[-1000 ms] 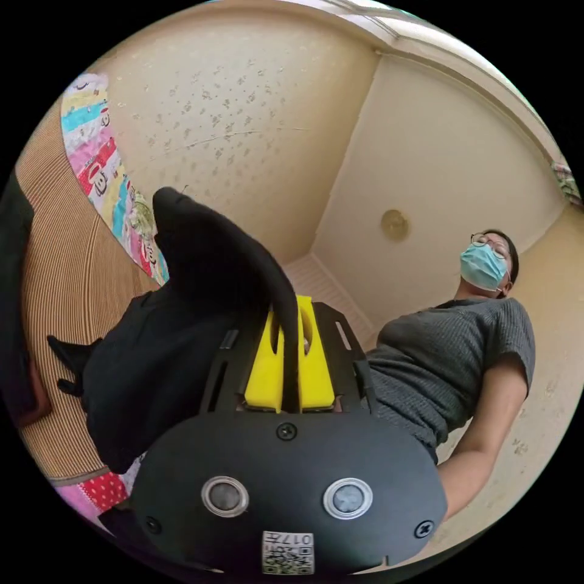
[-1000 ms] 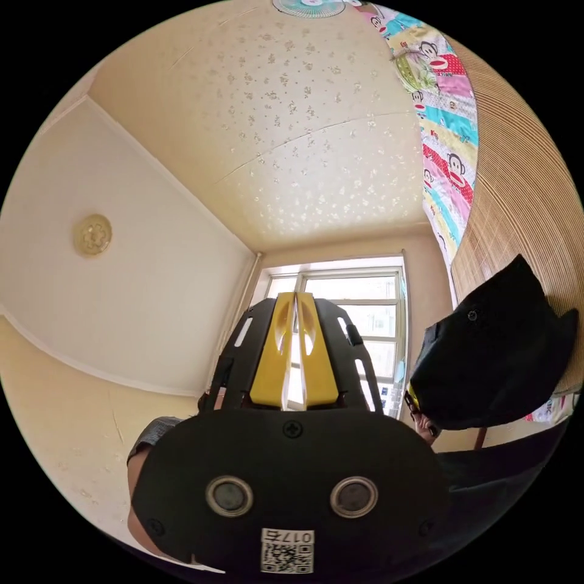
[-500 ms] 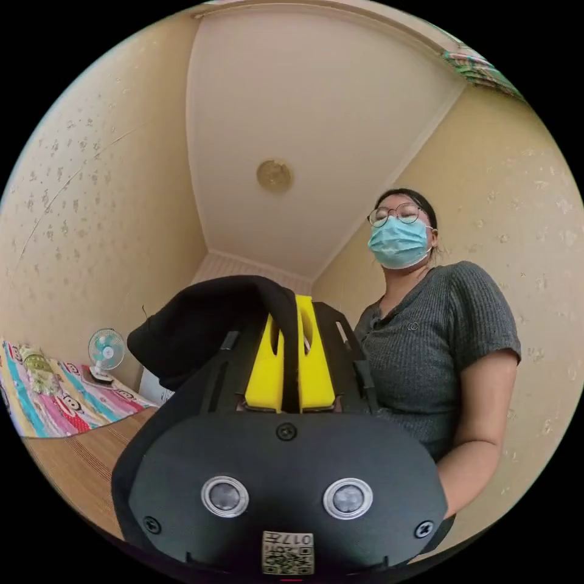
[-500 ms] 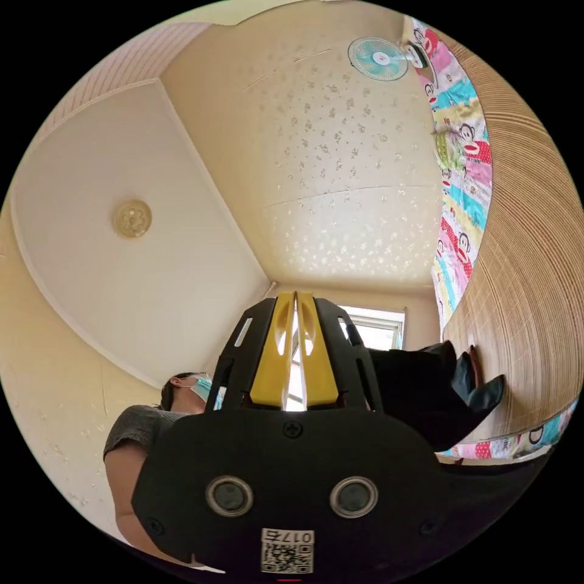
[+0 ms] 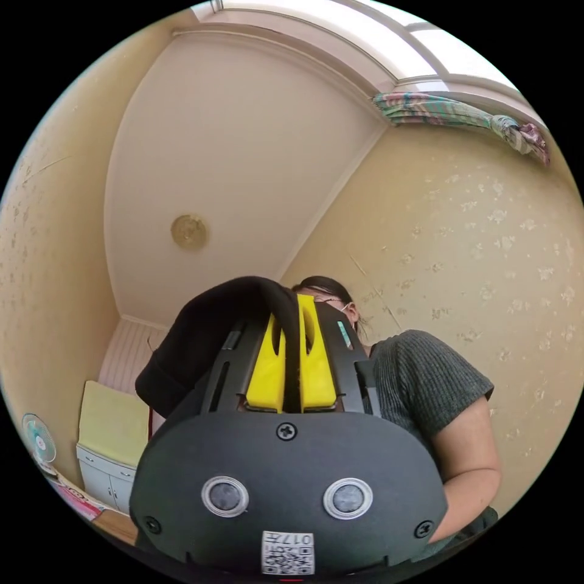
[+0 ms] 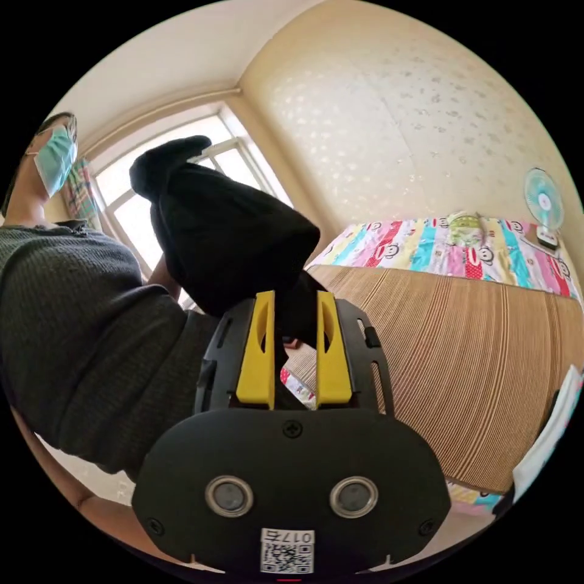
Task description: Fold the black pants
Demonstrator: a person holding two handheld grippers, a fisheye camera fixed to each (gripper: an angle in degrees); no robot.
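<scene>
While lifted: pants (image 6: 231, 237) bunched above mat (image 6: 486, 365)
Left tool (image 5: 291, 322): clamped on pants
Right tool (image 6: 291, 322): parted, cloth between
Risk: right misses, bundle sags

Both views are bright with soft daylight. In the right gripper view the window (image 6: 182, 158) at ten o'clock glares white, blown out. The black pants (image 6: 225, 243) read as a featureless dark mass. Straight lines bow strongly toward the round black border. Focus is sharp.
</scene>
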